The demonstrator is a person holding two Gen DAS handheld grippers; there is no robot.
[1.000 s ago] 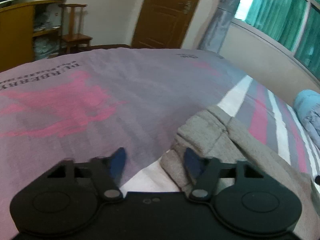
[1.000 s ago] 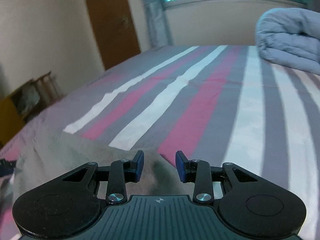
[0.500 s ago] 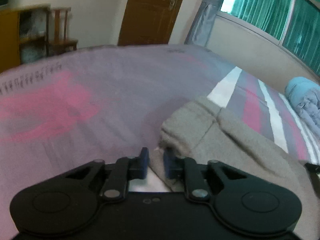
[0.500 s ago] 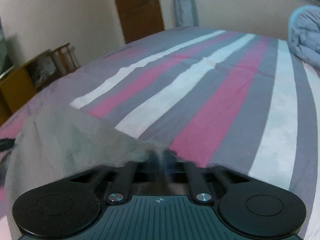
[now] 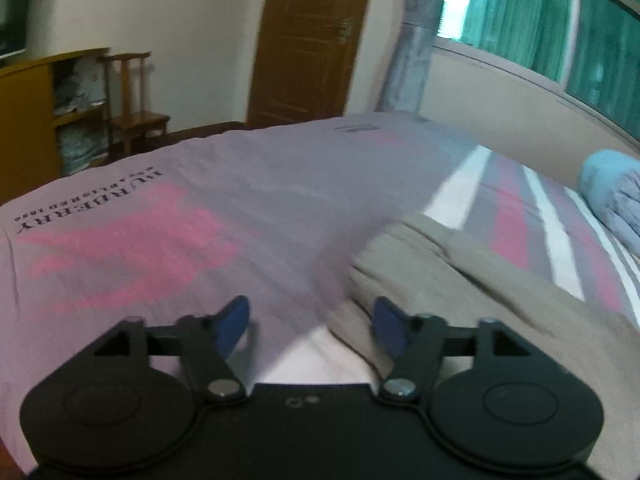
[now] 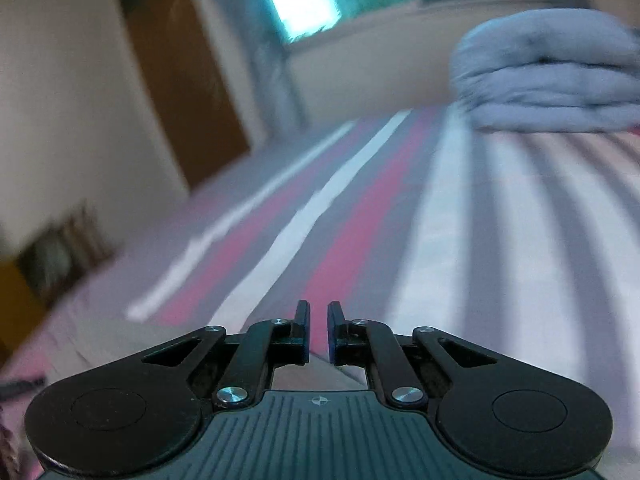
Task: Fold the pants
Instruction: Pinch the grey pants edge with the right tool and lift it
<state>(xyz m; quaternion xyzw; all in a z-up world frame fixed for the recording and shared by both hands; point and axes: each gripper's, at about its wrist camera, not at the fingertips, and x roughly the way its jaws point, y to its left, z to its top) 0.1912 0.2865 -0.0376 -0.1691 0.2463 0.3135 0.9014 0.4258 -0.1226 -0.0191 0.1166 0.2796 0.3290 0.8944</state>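
Grey-beige pants [image 5: 460, 276] lie folded on the striped bed sheet, at the right of the left wrist view. My left gripper [image 5: 312, 322] is open just above the sheet, its right finger beside the pants' near edge, holding nothing. In the right wrist view a strip of the pants [image 6: 304, 376] shows under and behind my right gripper [image 6: 319, 332]. Its jaws stand nearly closed with a narrow gap, and no cloth shows between the tips.
The bed sheet [image 5: 200, 216] has pink, grey and white stripes and printed lettering. A folded blue-grey quilt [image 6: 548, 76] sits at the far right of the bed. A wooden chair [image 5: 132, 120], shelf unit and brown door [image 5: 304, 40] stand beyond the bed.
My left gripper was open, closed at the pants' edge, and has opened again, empty. My right gripper closed on the pants, then lifted and tilted up; the view is blurred.
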